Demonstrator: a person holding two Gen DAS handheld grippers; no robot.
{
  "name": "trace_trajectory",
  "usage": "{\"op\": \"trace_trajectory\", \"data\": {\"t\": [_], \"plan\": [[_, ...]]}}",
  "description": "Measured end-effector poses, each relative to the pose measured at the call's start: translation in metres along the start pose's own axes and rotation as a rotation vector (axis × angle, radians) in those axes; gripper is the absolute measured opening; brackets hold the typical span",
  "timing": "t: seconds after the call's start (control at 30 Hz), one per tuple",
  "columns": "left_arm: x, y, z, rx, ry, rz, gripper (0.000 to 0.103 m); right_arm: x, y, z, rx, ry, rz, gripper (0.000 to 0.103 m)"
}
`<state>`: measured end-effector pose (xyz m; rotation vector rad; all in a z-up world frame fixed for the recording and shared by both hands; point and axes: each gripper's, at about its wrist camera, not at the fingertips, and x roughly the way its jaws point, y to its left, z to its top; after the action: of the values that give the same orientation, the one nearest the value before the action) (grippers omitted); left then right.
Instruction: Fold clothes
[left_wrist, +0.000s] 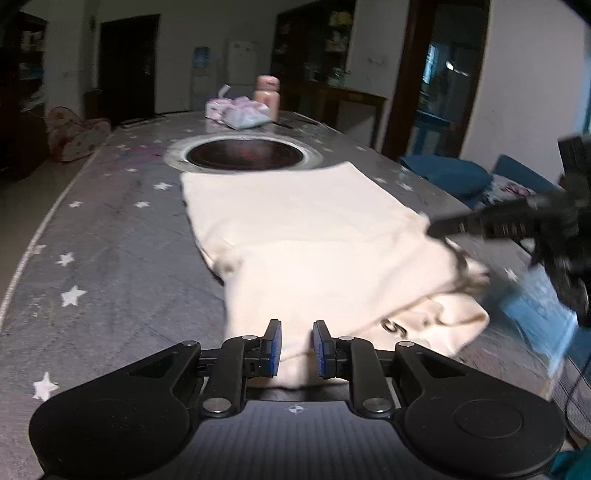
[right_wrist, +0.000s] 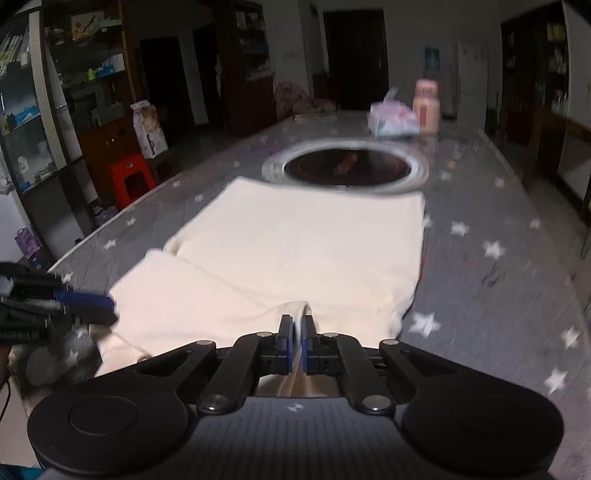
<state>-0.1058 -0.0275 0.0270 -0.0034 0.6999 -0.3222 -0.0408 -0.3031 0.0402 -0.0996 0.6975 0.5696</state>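
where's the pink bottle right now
The pink bottle stands at the table's far end, beyond the round dark opening, right beside a pastel packet.

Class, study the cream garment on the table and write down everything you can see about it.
The cream garment is soft, plain, thick-looking cloth, lying flat on the grey star-patterned table. Its far edge reaches the round dark inset. A fold line crosses the middle; the near end is bunched and lifted. The right gripper is shut on a near ridge of cloth. The left gripper stands slightly open with cloth between its pads.
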Motion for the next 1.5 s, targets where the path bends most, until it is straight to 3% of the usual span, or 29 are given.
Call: {"op": "trace_trajectory", "data": {"t": [0.2,0.43,0.63,0.77,1.03,1.17,1.5], "plan": [[-0.008,0.004,0.010,-0.007,-0.012,-0.038,0.020,0.002,-0.005,0.000,-0.002,0.018,-0.054,0.003],[0.007,0.017,0.040,-0.031,-0.066,0.008,0.020,-0.002,-0.006,0.001,0.016,-0.018,-0.031,0.005],[0.034,0.031,0.037,-0.057,-0.011,0.041,0.020,0.009,0.009,0.000,-0.030,0.005,0.040,0.006],[0.032,0.045,0.028,-0.095,0.009,0.058,0.021,0.018,0.007,-0.005,-0.032,0.048,0.034,0.007],[0.027,0.032,0.049,-0.071,-0.042,0.029,0.020,0.013,0.002,-0.001,-0.017,0.035,0.046,0.009],[0.048,0.032,0.051,-0.070,-0.001,0.035,0.020,0.019,0.003,-0.005,-0.015,0.050,0.048,0.010],[0.033,0.022,0.048,-0.027,-0.016,0.031,0.020,0.004,-0.002,0.001,-0.025,0.015,0.032,0.010]]}}
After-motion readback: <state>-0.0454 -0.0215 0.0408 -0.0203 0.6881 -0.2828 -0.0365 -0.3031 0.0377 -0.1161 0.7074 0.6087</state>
